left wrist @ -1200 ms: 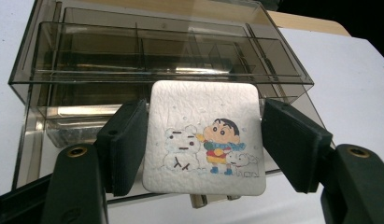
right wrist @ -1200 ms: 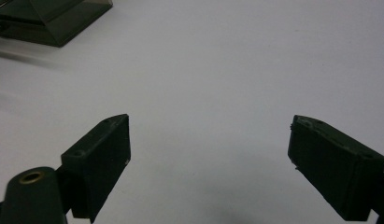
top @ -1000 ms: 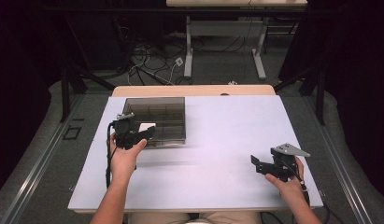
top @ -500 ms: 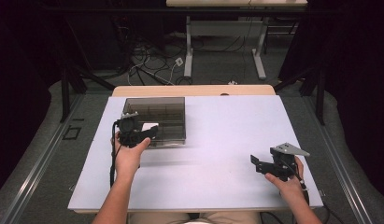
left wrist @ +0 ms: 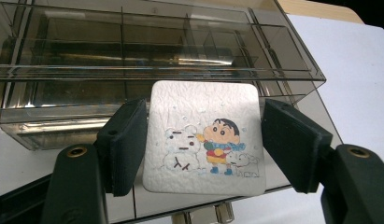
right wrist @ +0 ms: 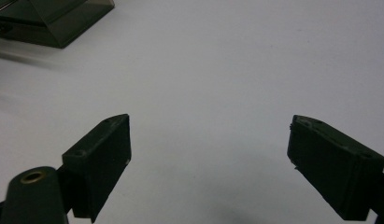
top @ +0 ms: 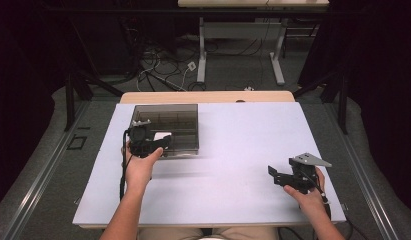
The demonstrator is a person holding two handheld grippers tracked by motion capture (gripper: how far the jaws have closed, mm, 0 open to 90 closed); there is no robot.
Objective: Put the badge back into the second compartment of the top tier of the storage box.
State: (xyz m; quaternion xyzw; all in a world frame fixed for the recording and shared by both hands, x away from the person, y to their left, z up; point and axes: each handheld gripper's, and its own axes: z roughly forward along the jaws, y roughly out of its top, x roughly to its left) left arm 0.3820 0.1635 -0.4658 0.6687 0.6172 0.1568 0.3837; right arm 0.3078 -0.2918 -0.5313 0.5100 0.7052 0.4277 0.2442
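Observation:
A white square coaster (left wrist: 203, 135) printed with a cartoon child and a snowman sits between the jaws of my left gripper (left wrist: 206, 107), whose pads press on its left and right edges. In the high view my left gripper (top: 160, 142) holds the coaster (top: 163, 136) over the near edge of a smoky clear compartment box (top: 165, 120). The box (left wrist: 157, 70) has several divided cells, which look empty. My right gripper (top: 273, 175) rests low near the table's front right. Its jaws (right wrist: 208, 121) stand wide apart with bare tabletop between them.
The white table (top: 243, 140) stretches between the two hands. A corner of the box (right wrist: 54, 23) shows at the top left of the right gripper view. Beyond the table's far edge are cables and desk legs (top: 203, 65) on the floor.
The left hand has edged slightly to the right along the box's near side, still gripping the coaster. The right hand has stayed put.

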